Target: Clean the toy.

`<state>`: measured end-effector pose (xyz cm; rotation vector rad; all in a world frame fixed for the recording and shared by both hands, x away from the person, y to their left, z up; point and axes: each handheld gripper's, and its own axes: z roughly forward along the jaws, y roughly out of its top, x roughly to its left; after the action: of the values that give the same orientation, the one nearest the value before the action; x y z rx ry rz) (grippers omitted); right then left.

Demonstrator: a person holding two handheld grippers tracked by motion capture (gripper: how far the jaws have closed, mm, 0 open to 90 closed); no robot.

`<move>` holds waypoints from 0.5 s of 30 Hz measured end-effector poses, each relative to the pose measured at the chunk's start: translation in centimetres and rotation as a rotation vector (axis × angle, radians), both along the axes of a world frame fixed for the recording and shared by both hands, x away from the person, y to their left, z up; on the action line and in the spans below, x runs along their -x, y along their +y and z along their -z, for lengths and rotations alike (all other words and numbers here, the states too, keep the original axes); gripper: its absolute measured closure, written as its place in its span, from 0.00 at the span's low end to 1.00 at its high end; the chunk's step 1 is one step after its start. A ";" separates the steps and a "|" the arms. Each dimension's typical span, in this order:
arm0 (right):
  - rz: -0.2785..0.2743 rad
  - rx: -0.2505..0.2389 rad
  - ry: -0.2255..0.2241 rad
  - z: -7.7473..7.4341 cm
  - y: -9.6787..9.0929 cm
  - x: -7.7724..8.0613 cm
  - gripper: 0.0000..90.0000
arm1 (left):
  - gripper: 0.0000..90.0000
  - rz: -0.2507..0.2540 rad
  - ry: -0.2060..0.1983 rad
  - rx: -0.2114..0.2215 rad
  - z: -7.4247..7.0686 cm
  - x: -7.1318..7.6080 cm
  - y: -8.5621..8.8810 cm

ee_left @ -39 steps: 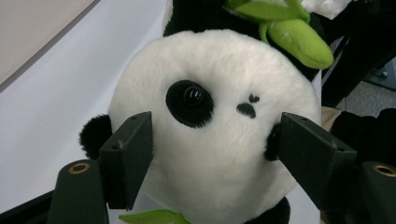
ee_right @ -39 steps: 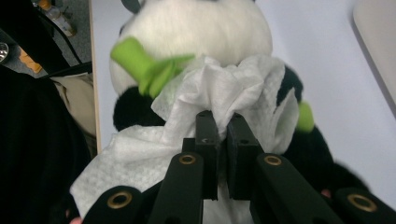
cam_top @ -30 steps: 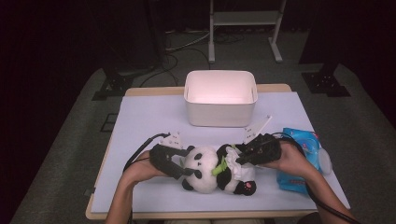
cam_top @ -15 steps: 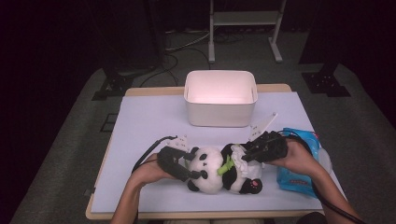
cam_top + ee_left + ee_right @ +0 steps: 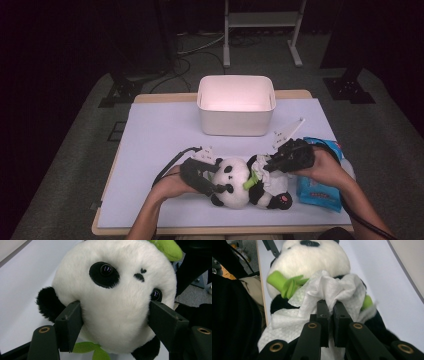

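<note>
I have the black-and-white plush panda with the green bamboo sprig (image 5: 246, 184) lying on its back on the pale lilac desk (image 5: 160, 135), near the front edge, in front of the white plastic bin (image 5: 236, 105). In the left gripper view my left tongs (image 5: 115, 322) are clamped on the panda's round head (image 5: 112, 290), one pad on each cheek and pressing into the fur. My right tongs (image 5: 331, 315) are clenched tight on a crumpled white wet wipe (image 5: 332, 290), which rests on the panda's chest just under the chin.

Compared with a second ago, the whole toy sits a little further right on the desk, and my left hand (image 5: 172, 182) has slid in the same direction with it, staying on the head. The left tongs closed slightly at the start of that second and have held steady since, so I judge the grip on the head has settled. The right hand (image 5: 325, 167) has hardly shifted; the wipe is on the same patch of chest.

To me that means the toy is now braced well enough, and wiping the belly and chest is the work in hand. The blue pack of wipes (image 5: 320, 187) lies beside my right hand.
</note>
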<state>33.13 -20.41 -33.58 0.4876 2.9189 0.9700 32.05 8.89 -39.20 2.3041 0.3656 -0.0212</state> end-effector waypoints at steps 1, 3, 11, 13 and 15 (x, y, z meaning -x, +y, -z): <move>-0.008 -0.003 -0.001 -0.1 0.1 -0.1 0.94 | 0.32 0.001 -0.002 0.001 0.0 0.0 -0.1; -0.025 -0.018 0.007 -0.5 0.8 -0.2 0.94 | 0.32 0.007 -0.008 0.004 0.0 0.1 -0.3; -0.106 0.065 0.020 -0.2 5.5 -0.9 0.94 | 0.31 0.006 -0.013 -0.008 0.1 0.2 -0.3; -0.110 0.076 0.027 -0.3 6.1 -1.2 0.94 | 0.31 -0.002 -0.007 -0.002 0.2 0.2 -0.1; -0.117 0.083 0.030 -0.4 6.5 -1.6 0.94 | 0.31 -0.004 -0.007 -0.003 0.1 0.1 -0.1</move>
<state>34.68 -13.89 -33.18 0.3333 3.0300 0.8557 31.91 8.75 -39.33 2.3056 0.3675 -0.0108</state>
